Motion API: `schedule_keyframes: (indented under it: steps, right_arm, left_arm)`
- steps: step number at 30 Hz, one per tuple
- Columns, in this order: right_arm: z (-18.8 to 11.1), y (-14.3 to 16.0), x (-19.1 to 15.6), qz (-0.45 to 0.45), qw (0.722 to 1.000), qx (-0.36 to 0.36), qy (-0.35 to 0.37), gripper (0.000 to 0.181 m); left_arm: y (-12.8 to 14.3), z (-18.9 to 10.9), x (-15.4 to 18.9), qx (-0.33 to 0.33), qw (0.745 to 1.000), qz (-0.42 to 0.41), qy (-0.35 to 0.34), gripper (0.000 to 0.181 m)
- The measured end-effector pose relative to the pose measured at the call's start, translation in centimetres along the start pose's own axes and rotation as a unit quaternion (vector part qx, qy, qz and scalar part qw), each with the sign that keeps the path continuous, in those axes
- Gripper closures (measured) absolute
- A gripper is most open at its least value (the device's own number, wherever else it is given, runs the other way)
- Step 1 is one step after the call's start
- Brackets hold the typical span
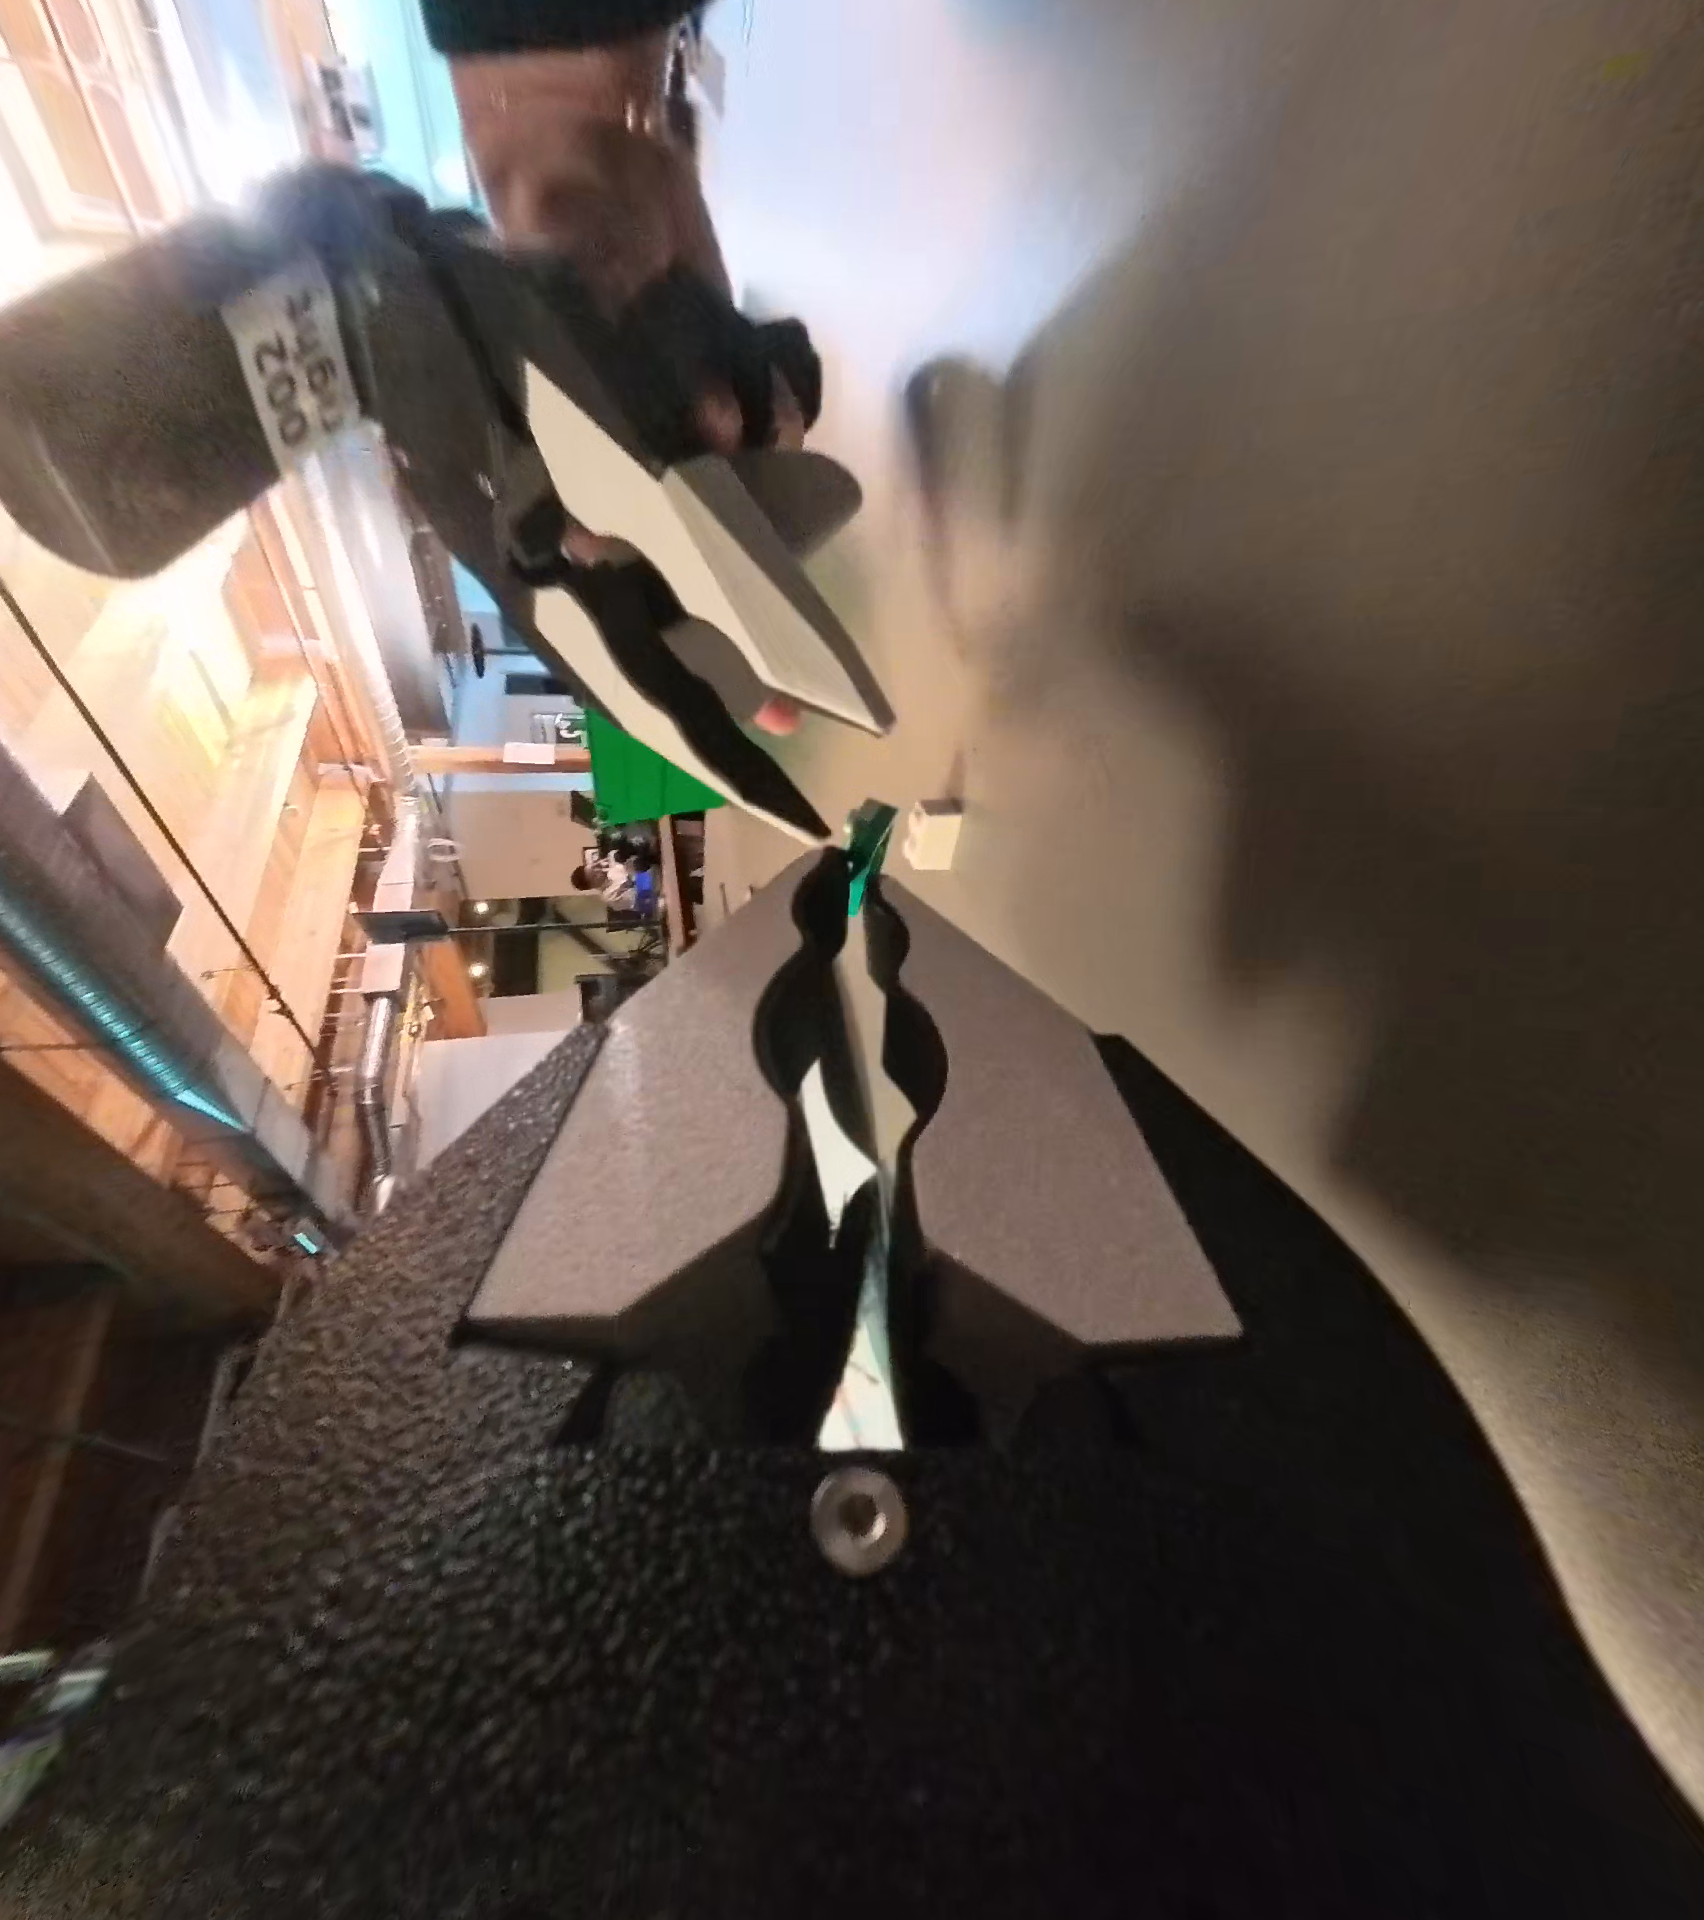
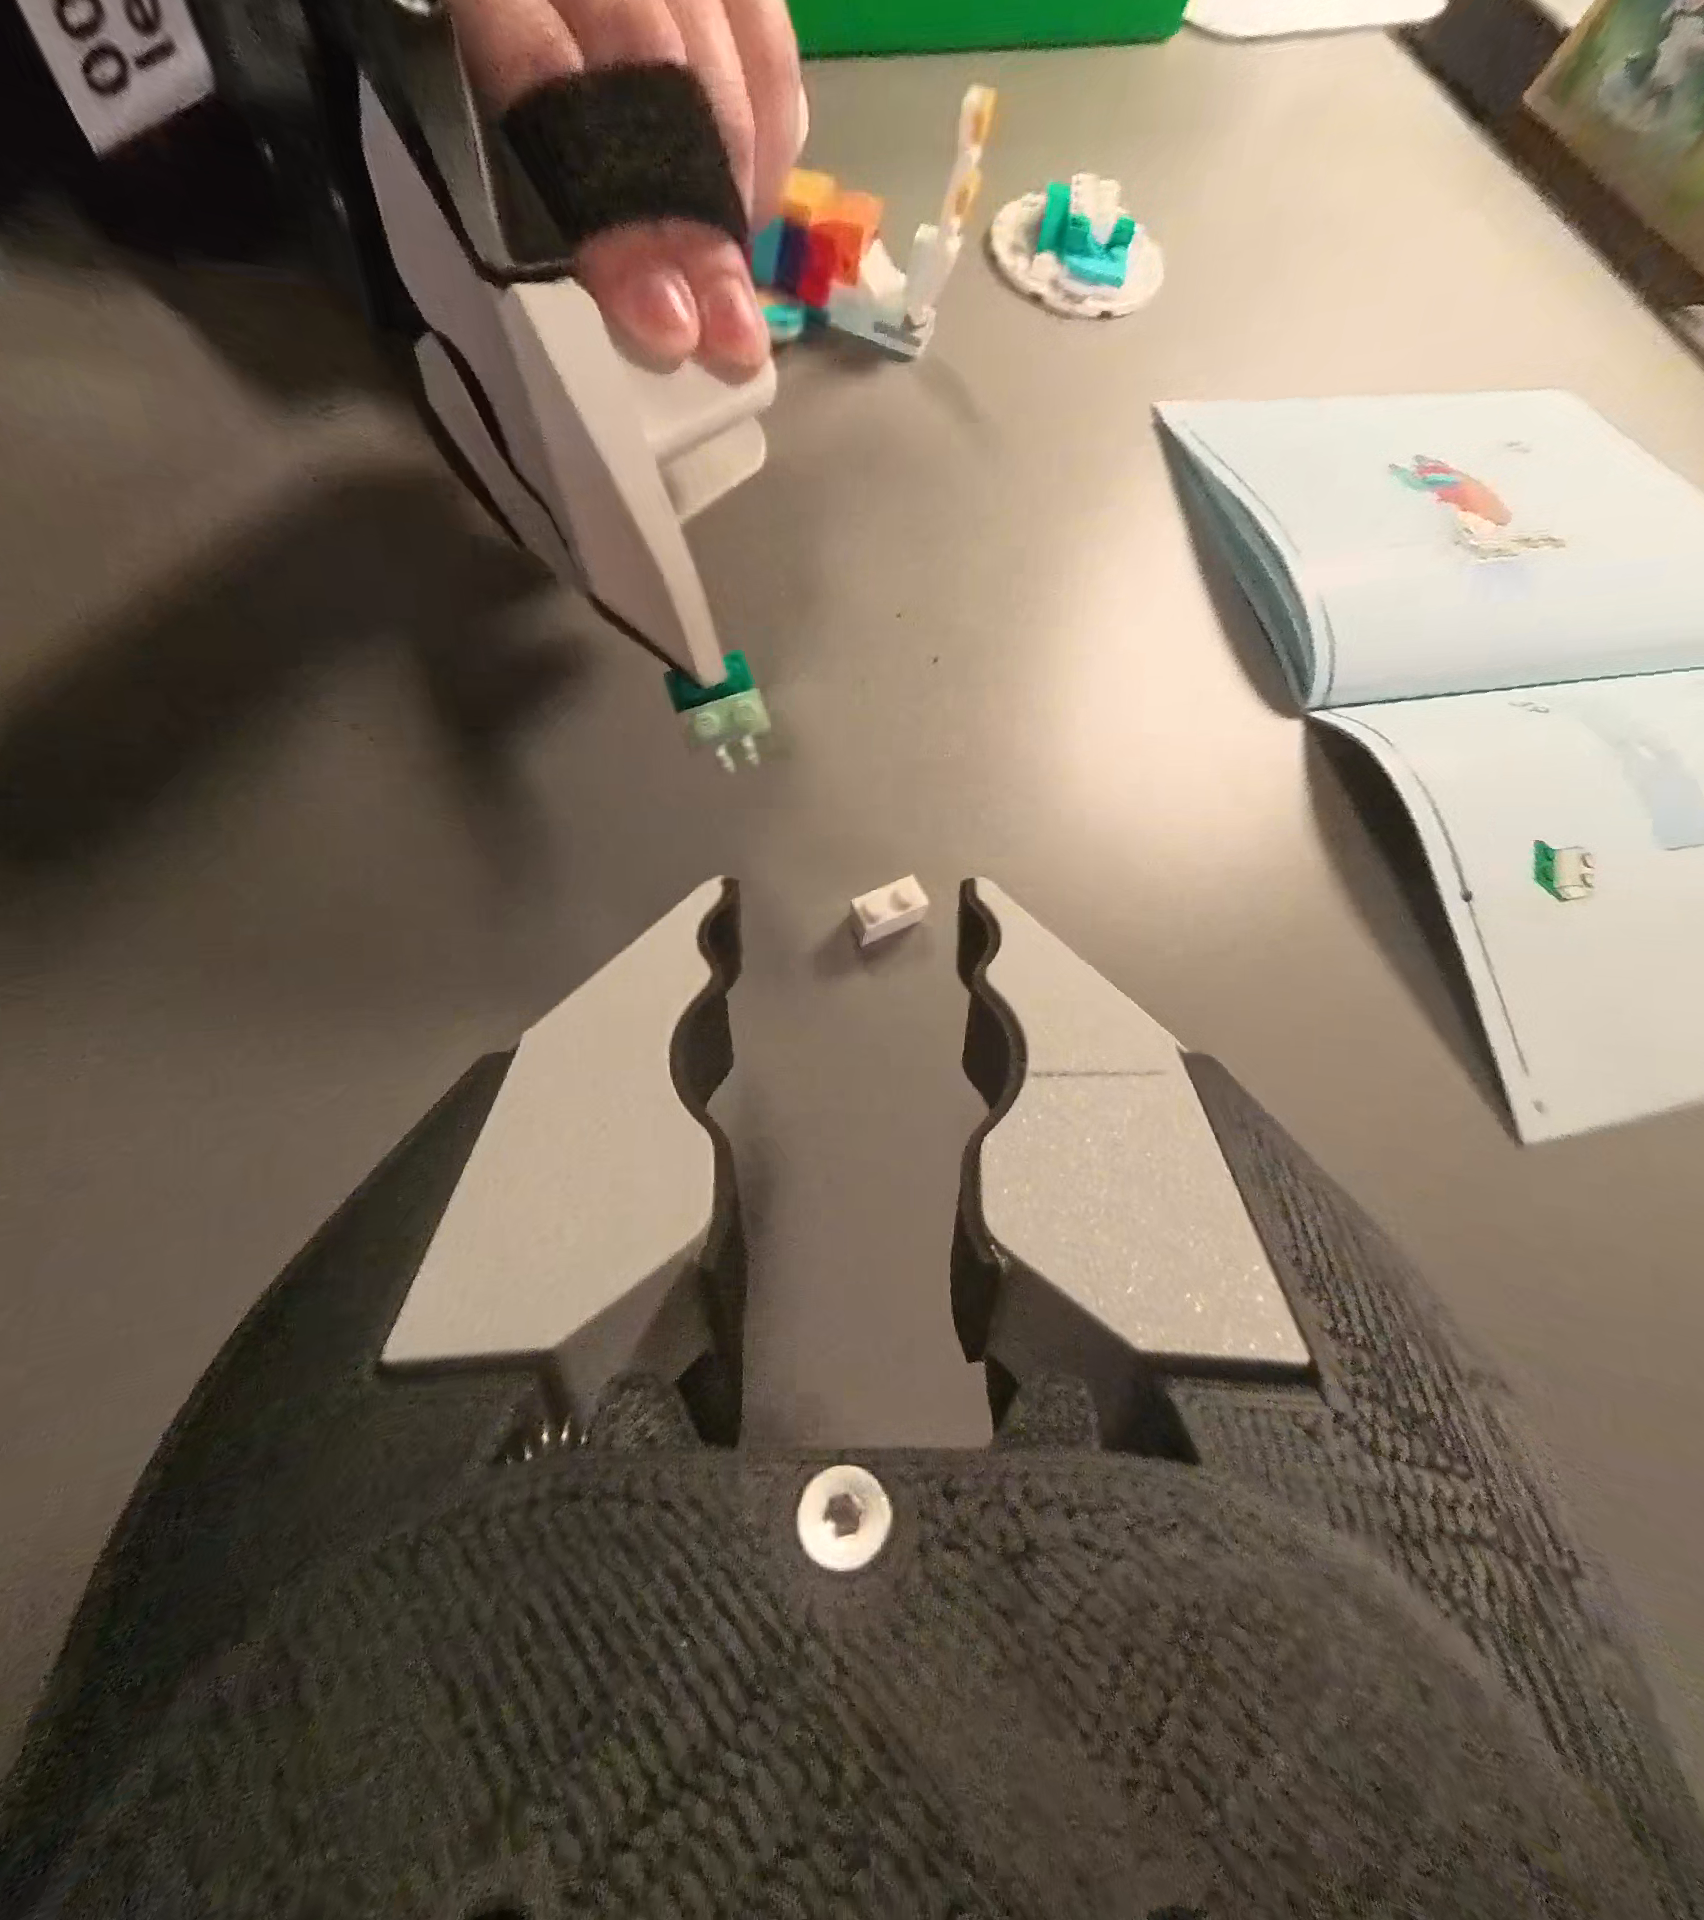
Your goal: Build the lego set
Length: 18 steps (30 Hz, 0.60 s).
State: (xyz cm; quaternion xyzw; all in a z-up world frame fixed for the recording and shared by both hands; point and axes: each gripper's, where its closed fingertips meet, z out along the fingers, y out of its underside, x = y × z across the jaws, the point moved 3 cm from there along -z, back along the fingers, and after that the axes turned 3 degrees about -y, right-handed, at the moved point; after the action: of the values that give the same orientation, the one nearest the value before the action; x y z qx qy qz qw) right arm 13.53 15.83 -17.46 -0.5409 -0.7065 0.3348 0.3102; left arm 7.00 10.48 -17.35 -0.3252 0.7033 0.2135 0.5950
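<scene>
- left gripper (image 2: 706,665) pinched tight on a small green-and-white piece (image 2: 726,709), held off the grey table (image 2: 204,935)
- right gripper (image 2: 843,914) jaws spread wide – loose white brick (image 2: 887,906) lies between the tips
- open instruction booklet (image 2: 1513,644) at 3 o'clock, half-built colourful model (image 2: 858,260) at 12
- white printed stickers on both gripper bodies

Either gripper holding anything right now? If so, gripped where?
Left gripper pinches a small green-and-white lego assembly by its green end. Right gripper is open, empty, over a loose white brick.
</scene>
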Motion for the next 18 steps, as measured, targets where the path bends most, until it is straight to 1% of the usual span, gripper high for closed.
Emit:
schedule_keyframes:
  steps: [4,6,10,14,16,18]
  right_arm:
    - [1.7,1.1,0.3,0.014,0.997,-0.035,-0.068,0.143]
    - [2.1,1.4,0.6,0.034,0.994,-0.038,-0.092,0.145]
    - [2.0,1.2,1.2,0.056,0.991,-0.017,-0.117,0.147]
    - [2.1,1.2,1.4,0.055,0.991,-0.019,-0.121,0.160]
    - [1.7,0.3,1.6,0.083,0.988,0.016,-0.130,0.163]
    - [0.7,-1.7,1.5,0.115,0.979,0.079,-0.149,0.166]
  left_arm:
    - [0.1,0.1,0.5,0.005,1.000,-0.009,0.017,0.181]
    - [0.1,0.1,0.6,0.006,1.000,-0.015,0.020,0.181]
    - [0.3,0.2,0.7,0.007,0.999,-0.022,0.024,0.181]
    - [0.3,0.3,0.7,0.011,0.999,-0.027,0.020,0.181]
    - [0.5,0.4,0.1,0.004,1.000,-0.029,-0.001,0.181]
    - [0.5,0.2,-0.8,-0.001,0.999,-0.025,-0.033,0.181]
